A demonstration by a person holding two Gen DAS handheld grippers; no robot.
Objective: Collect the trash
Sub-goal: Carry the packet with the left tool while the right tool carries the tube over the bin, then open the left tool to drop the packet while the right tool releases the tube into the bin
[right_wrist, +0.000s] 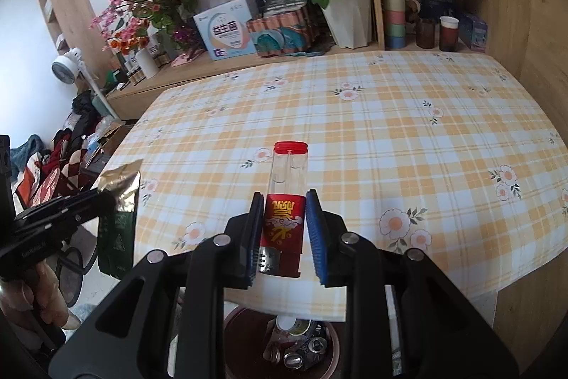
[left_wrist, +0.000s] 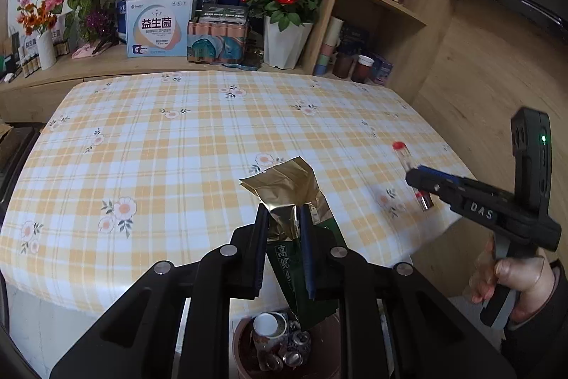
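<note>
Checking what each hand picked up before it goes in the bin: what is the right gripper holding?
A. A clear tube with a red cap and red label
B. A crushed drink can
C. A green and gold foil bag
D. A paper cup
A: in the right wrist view the right gripper is closed on the clear tube with its red cap and label; the foil bag is in the left gripper.

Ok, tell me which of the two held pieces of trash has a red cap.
The clear tube in the right gripper, with a red label. The left gripper holds a crumpled gold-and-green foil bag, which has no cap.
</note>
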